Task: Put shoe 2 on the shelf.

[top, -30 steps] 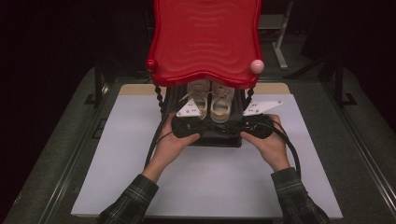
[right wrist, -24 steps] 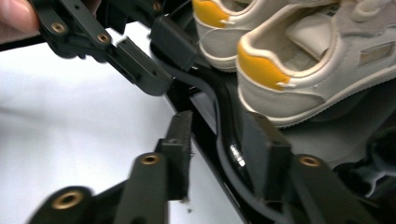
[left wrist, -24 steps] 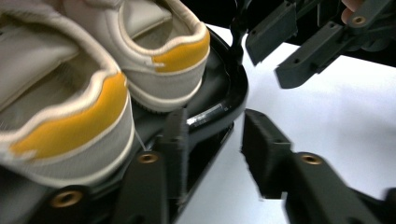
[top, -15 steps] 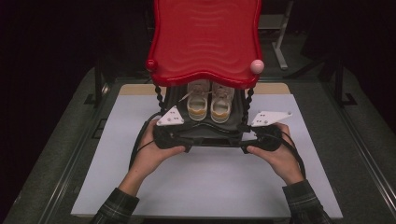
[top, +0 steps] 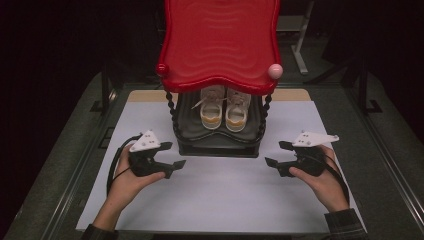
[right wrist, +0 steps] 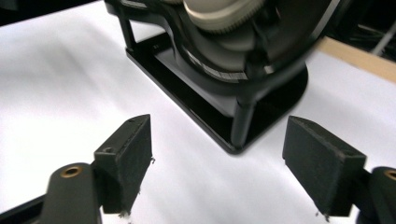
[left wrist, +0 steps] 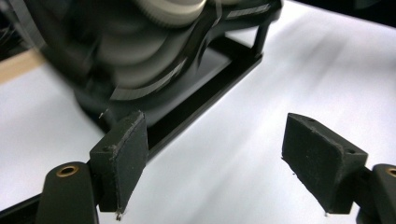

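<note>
The pair of shoes [top: 224, 109] sits on the lower shelf of the red-topped rack [top: 220, 37], toes toward the person. The left gripper [top: 176, 164] and right gripper [top: 272, 160] flank the rack's base about equally, fingers wide, just opened, nothing between them.

My left gripper [top: 172, 154] is black with a pale grey plate on top; my right gripper [top: 276, 155] is the same. Between them, the rack [top: 218, 142] is black below, with twisted black posts and a glossy red rippled top [top: 220, 40]. Its corner knobs are one red, one pink. The shoes [top: 224, 107] are cream with tan trim. Under my jaws the sheet [top: 225, 195] is white, and my sleeves are dark plaid.
</note>
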Motion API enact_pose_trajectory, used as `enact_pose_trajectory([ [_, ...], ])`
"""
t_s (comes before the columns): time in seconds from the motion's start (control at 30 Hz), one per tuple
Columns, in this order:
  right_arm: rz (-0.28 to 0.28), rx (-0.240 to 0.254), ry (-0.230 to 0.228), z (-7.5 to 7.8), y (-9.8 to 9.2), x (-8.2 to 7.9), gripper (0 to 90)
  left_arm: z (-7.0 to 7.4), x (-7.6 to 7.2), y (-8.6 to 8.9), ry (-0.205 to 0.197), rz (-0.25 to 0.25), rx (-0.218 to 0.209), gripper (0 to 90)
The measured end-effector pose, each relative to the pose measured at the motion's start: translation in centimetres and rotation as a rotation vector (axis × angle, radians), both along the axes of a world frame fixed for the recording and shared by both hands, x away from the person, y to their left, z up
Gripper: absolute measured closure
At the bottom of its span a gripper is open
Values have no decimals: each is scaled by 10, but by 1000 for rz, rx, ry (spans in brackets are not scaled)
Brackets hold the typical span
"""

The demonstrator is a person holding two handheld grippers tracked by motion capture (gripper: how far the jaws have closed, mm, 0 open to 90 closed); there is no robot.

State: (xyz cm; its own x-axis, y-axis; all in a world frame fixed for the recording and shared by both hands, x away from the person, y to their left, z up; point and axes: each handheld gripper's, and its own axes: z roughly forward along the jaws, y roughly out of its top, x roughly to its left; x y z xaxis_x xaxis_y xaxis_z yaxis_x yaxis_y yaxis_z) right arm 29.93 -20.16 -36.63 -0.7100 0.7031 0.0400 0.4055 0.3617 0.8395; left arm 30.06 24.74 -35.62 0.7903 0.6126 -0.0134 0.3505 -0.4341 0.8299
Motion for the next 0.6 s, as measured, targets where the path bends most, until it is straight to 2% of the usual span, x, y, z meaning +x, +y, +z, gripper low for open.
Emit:
enact_pose_trajectory([
  [0.2,-45,-23,22,-13,-19,-12,216,-17,-19,35,23,75,0,209],
  [0.4,-77,-39,48,-25,-34,-23,209,-35,-33,60,62,126,13,196],
  [0.6,-117,-39,76,-36,-48,-32,210,-51,-42,76,91,159,60,187],
])
